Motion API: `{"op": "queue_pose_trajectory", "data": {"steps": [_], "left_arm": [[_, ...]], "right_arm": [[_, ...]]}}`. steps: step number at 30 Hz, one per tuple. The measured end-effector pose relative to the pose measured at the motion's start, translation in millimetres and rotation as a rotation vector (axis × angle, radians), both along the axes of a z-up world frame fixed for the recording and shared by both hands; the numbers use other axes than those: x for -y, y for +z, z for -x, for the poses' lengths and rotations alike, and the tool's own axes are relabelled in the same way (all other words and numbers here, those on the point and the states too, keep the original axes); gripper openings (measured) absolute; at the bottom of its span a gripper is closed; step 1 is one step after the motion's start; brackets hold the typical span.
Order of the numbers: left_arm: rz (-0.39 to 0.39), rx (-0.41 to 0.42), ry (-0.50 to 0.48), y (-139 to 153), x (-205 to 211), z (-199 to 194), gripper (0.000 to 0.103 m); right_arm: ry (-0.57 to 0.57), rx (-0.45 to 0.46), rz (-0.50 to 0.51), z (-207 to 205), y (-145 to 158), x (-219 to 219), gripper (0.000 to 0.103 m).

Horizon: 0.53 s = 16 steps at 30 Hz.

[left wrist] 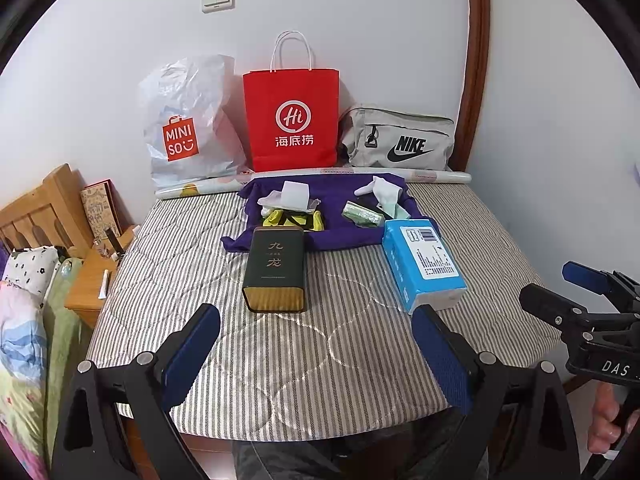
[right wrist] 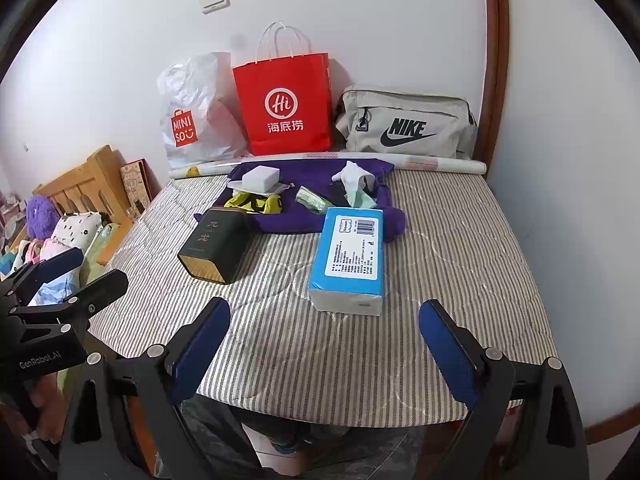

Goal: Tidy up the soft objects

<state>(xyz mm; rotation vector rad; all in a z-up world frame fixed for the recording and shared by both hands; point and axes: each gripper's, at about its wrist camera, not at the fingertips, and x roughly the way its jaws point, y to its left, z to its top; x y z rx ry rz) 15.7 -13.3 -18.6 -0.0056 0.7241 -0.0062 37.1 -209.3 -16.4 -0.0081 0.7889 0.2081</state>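
Both of my hand-held grippers hang spread wide and empty over the bed's near edge: left hand-held gripper (left wrist: 316,354), right hand-held gripper (right wrist: 326,350). The soft things lie ahead toward the far edge on a purple cloth (left wrist: 340,232): white socks (left wrist: 380,192), a yellow piece (left wrist: 292,218). The blue tissue pack (right wrist: 348,256) lies nearest, straight ahead of my right, its long axis pointing away from me; the crumpled pieces look limp.

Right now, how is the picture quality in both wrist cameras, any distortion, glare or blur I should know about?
Left wrist view: strong fisheye bending, the door frame bows and the corners go black; even soft light, no harsh glare; the dark green tin is sharp. Right wrist view: same curvature and dark corners, a faint grey smudge on the wall above the red paper bag; the blue tissue pack is crisp.
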Motion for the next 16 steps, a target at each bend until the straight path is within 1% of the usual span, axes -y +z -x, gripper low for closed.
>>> {"op": "queue_pose_trajectory", "data": {"steps": [9, 16], "left_arm": [[0.003, 0.0, -0.002, 0.1, 0.0, -0.5, 0.097], [0.01, -0.004, -0.013, -2.9, 1.9, -9.2, 0.097]], "right_arm": [[0.002, 0.001, 0.001, 0.2, 0.5, -0.7, 0.095], [0.004, -0.005, 0.001, -3.1, -1.1, -2.4, 0.095]]}}
